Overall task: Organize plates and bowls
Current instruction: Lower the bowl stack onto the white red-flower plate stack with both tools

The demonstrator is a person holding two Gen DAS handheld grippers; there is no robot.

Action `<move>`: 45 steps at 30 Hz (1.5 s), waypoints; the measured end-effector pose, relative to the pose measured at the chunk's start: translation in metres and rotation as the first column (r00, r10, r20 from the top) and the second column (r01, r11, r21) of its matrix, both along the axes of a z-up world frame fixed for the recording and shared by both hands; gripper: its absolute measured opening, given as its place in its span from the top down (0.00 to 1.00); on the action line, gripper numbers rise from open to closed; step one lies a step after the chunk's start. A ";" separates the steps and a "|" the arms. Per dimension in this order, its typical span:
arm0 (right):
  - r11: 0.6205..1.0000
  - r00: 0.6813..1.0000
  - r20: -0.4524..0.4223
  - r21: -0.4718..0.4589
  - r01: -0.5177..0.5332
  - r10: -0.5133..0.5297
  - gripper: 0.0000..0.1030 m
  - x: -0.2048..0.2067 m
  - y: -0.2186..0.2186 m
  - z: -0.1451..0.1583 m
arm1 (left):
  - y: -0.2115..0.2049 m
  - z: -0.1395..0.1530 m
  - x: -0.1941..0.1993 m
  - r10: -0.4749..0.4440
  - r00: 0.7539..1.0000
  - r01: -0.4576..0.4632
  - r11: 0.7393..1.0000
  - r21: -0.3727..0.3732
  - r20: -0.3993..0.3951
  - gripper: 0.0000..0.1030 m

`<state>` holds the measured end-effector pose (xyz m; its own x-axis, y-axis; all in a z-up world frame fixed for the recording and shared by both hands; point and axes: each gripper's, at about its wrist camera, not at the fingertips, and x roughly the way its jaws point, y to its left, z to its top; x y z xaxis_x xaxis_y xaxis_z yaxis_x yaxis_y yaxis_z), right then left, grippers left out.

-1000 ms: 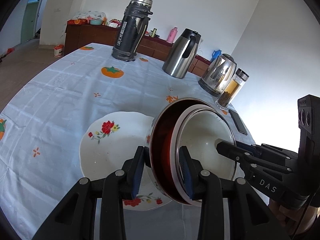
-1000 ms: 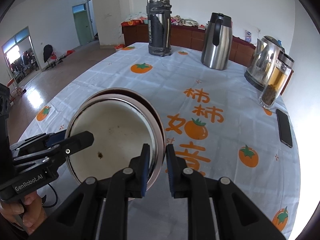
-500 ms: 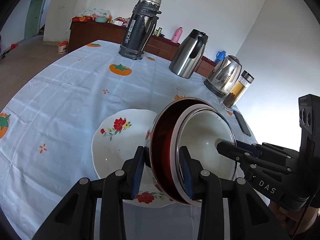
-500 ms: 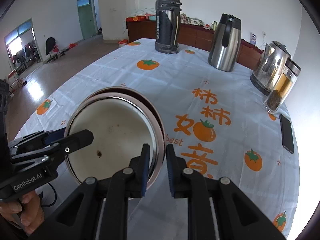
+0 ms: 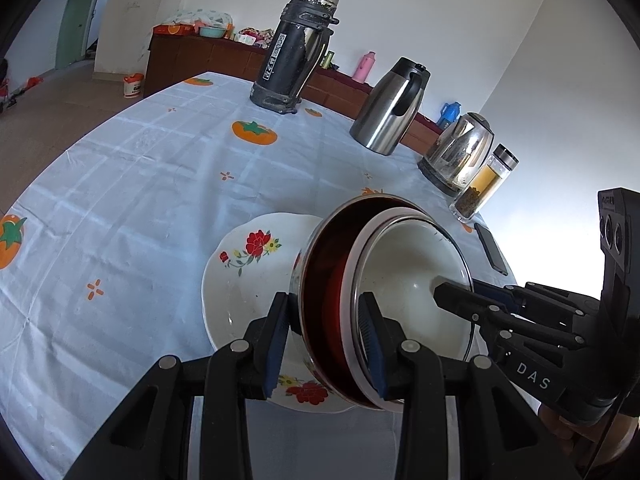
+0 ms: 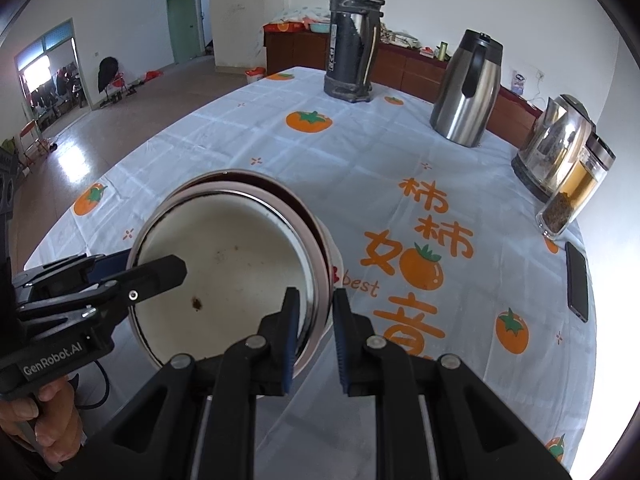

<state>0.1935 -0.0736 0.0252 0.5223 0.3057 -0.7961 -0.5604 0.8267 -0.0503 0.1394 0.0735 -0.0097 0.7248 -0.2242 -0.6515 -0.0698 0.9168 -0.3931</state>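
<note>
Two nested bowls are held between both grippers: a white bowl [image 5: 404, 280] [image 6: 228, 264] sits inside a red-lined bowl [image 5: 324, 280] with a flowered outside. My left gripper [image 5: 323, 344] [image 6: 136, 266] is shut across both rims, one pad on the outer wall and one inside the white bowl. On the opposite side my right gripper [image 6: 316, 334] [image 5: 460, 290] is shut on the rims. The bowls tilt above a white flowered plate [image 5: 248, 276] on the table; I cannot tell whether they touch it.
Toward the table's far side stand a tall black thermos [image 5: 294, 52], a steel jug [image 5: 390, 108], a kettle [image 5: 458, 152] and a tea bottle [image 5: 486, 182]. A phone [image 6: 578, 280] lies near the right edge. The persimmon-print tablecloth [image 5: 140, 200] is bare on the left.
Both grips hold as before. The bowls have drifted a little over the table, and the plate and the vessels behind have slid rightward in the views.
</note>
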 end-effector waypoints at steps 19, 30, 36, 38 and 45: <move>0.994 0.997 -0.049 -0.093 -0.065 0.061 0.84 0.017 0.019 -0.009 | 0.013 -0.014 0.009 -0.004 0.997 -0.001 0.998 -0.063 -0.074 0.64; 0.979 0.990 -0.085 -0.163 -0.124 0.111 0.82 0.030 0.031 -0.010 | 0.018 -0.019 0.012 -0.020 0.994 0.010 0.995 -0.098 -0.103 0.64; 0.971 0.984 -0.111 -0.179 -0.156 0.138 0.81 0.041 0.041 -0.007 | 0.026 -0.024 0.018 -0.032 0.992 0.014 0.989 -0.149 -0.123 0.63; 0.970 0.984 -0.111 -0.183 -0.160 0.142 0.80 0.044 0.045 -0.007 | 0.030 -0.025 0.018 -0.035 0.991 0.014 0.986 -0.167 -0.126 0.63; 0.974 0.985 -0.107 -0.170 -0.152 0.135 0.77 0.052 0.052 -0.009 | 0.037 -0.028 0.017 -0.055 0.989 0.023 0.973 -0.229 -0.135 0.63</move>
